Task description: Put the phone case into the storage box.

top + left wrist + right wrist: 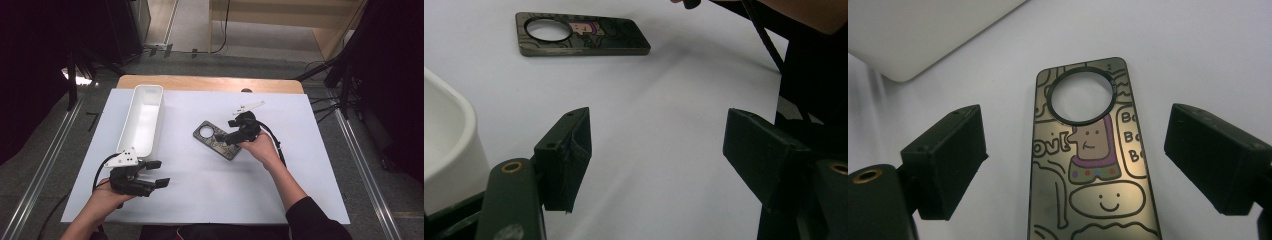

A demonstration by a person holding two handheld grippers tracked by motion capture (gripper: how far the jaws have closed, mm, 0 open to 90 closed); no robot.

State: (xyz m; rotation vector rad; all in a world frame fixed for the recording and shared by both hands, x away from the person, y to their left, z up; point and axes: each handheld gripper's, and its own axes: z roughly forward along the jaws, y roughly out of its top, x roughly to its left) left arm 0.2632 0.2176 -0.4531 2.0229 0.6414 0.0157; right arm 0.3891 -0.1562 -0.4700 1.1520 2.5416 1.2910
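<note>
White sheet (200,190) is covering the table, dark floor around it. Phone case (1088,165) is lying flat mid-sheet, just right of the white bin (142,120). Right gripper (1073,160) is hovering over it, jaws spread and straddling its long sides. Looks like the pre-grasp step. Next move likely calls for dropping lower and closing on the thin edges. Left gripper (656,150) is idling spread near the bin's end. Plenty of open sheet around the case.
</note>
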